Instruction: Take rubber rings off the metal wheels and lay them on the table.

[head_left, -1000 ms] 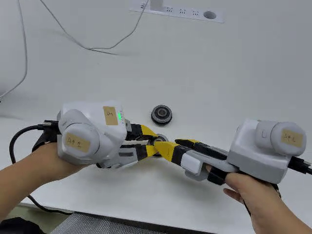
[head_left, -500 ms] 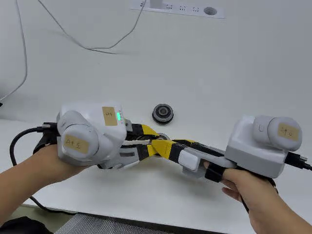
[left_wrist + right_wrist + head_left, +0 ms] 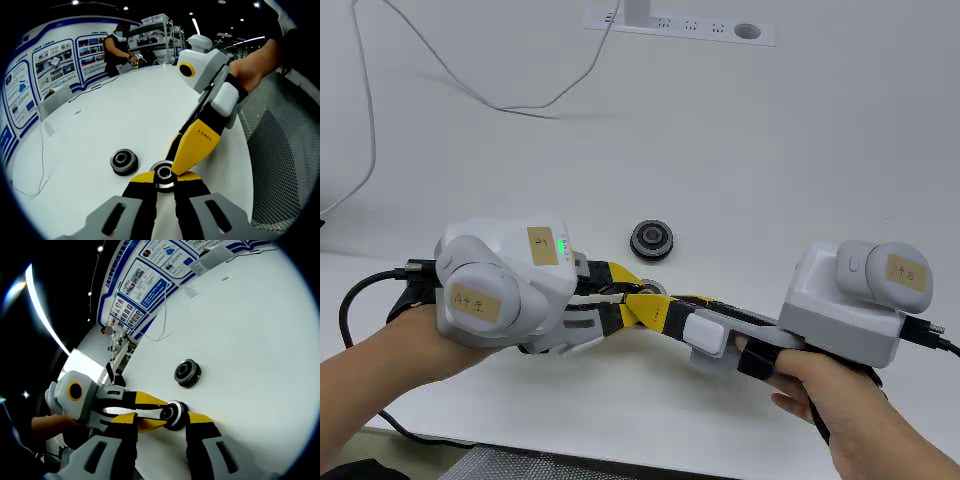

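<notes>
Ring [image 3: 179,424]: a dark band that sat round the rim of the held wheel; it had not been pulled off, and no loose ring lay anywhere in sight.
Wheel [image 3: 164,176]: a small metal disc with a pale hub, held low above the near part of the table, where the two sets of yellow jaws met.
Left gripper [image 3: 165,178]: jaws drawn in almost fully, one tip on each side of the wheel, which it clamped and carried.
Right gripper [image 3: 658,305]: reached in from the opposite side and met the same wheel. In the right gripper view one of its jaws touched the rim while the other stood off beyond the left gripper's tips. Whether it had pinched the ring could not be told.
Second wheel [image 3: 651,239]: lay flat on the table just beyond the grippers, with its own dark ring in place and nothing touching it.
Table [image 3: 770,150]: white and bare around the work.
Cable [image 3: 470,95]: trailed across the far side, well apart from the wheels.
Step in hand: judged to be the opening of the strip on the first wheel, with one gripper steadying and the other seeking a hold on the rubber.
Next move: it would call for a jaw tip to catch the ring's edge and not the metal. A pull away from the left gripper would follow, while that clamp stayed firm. The freed ring would then be set down beside the second wheel.
</notes>
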`<state>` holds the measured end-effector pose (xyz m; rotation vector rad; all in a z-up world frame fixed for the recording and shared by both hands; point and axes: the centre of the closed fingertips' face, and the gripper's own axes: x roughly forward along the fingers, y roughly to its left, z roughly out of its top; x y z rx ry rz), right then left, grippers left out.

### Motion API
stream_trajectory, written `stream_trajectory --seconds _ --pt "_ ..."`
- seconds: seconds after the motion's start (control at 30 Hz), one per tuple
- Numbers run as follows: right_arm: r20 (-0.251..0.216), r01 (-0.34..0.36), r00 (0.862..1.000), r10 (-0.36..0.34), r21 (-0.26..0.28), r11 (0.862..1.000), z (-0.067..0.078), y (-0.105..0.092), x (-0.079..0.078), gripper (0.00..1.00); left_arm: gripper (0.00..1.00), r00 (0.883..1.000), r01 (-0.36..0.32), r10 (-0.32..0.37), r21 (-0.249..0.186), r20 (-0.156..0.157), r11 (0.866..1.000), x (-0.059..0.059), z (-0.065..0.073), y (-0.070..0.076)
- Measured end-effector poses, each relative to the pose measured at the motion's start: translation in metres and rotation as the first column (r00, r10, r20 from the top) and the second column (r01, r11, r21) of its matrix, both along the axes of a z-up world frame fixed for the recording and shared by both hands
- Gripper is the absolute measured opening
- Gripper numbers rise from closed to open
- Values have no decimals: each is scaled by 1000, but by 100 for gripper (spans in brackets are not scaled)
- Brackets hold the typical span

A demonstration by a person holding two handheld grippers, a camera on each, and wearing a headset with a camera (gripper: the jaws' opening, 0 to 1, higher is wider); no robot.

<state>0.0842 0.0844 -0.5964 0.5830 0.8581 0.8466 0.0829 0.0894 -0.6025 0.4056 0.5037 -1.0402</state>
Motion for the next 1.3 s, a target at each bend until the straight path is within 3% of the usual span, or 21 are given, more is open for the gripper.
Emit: stream_trajectory --seconds 0.53,0.83,1.3 --pt "-69 26 997 -24 27 999 1 2 -3 43 12 1000 2 -3 6 1 1000 1 0 0" --pt "-73 24 997 -22 25 999 2 1 -4 41 12 1000 3 -3 7 0 1000 2 0 0" --pt "-50 46 998 -46 1 999 4 8 -1 47 12 1000 4 -4 17 6 1000 2 0 0"
